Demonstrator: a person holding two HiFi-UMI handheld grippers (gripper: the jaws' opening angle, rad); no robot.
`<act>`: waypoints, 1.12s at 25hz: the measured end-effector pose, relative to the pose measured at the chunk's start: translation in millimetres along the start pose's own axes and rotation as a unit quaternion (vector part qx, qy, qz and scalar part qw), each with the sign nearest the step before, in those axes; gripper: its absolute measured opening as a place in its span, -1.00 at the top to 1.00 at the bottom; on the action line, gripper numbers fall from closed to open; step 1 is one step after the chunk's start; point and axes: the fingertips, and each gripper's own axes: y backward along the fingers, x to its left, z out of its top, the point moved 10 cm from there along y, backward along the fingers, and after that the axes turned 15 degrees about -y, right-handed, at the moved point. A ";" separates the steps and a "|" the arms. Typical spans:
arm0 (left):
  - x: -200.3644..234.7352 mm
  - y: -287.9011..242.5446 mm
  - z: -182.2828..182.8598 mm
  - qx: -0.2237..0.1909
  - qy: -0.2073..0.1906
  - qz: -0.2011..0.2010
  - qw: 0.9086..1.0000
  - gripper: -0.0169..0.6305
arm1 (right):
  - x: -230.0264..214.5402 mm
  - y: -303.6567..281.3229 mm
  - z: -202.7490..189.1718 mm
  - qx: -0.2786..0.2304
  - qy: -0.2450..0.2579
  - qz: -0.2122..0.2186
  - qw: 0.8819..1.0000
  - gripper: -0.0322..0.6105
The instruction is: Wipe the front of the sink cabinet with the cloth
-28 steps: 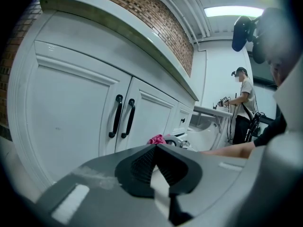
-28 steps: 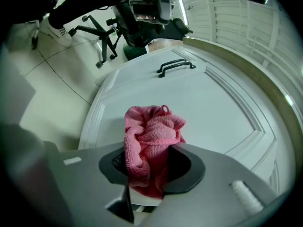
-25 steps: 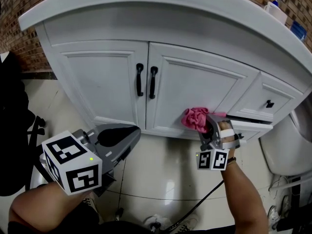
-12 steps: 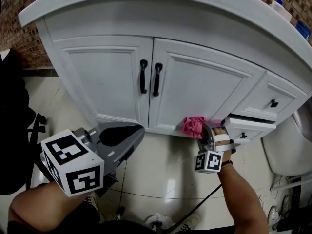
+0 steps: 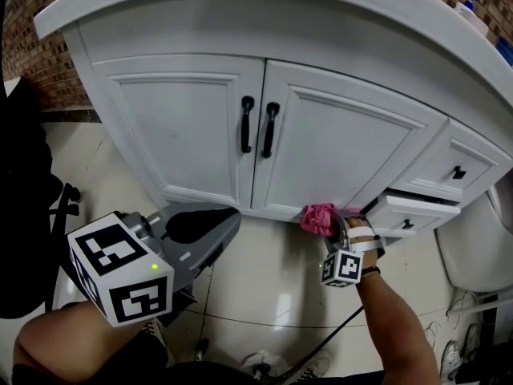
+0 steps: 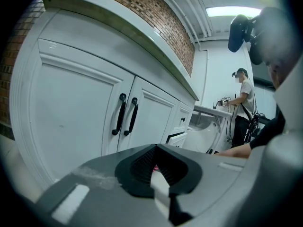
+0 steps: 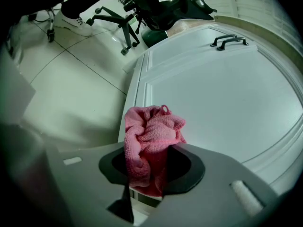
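Observation:
The white sink cabinet (image 5: 180, 127) has two doors with black handles (image 5: 259, 127). My right gripper (image 5: 330, 229) is shut on a bunched pink cloth (image 5: 318, 217), which presses against the bottom edge of the right door (image 5: 337, 155). In the right gripper view the cloth (image 7: 151, 136) sticks out of the gripper (image 7: 152, 167) against the white door panel (image 7: 227, 103). My left gripper (image 5: 227, 224) hangs low at the left, off the cabinet, shut with nothing in it. In the left gripper view the gripper (image 6: 158, 167) faces the doors (image 6: 85, 117).
A lower drawer (image 5: 417, 213) at the right stands slightly open beside the cloth. A white fixture (image 5: 481, 251) sits at the far right. A dark chair (image 5: 28, 207) is at the left, a brick wall (image 5: 32, 54) behind. A person (image 6: 242, 103) stands far off.
My right gripper has slid the pink cloth down the right door, from beside the drawers to the door's bottom edge. The left gripper has stayed put.

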 end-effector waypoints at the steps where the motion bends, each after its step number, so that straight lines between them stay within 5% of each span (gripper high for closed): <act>1: 0.3 0.5 -0.1 0.000 0.001 0.000 1.000 0.94 | 1.6 -1.2 -0.9 0.005 0.003 0.003 1.000 0.46; 28: 6.0 24.9 5.5 -0.026 0.006 0.029 0.999 0.94 | -12.3 11.3 20.2 0.070 -0.038 0.087 0.993 0.46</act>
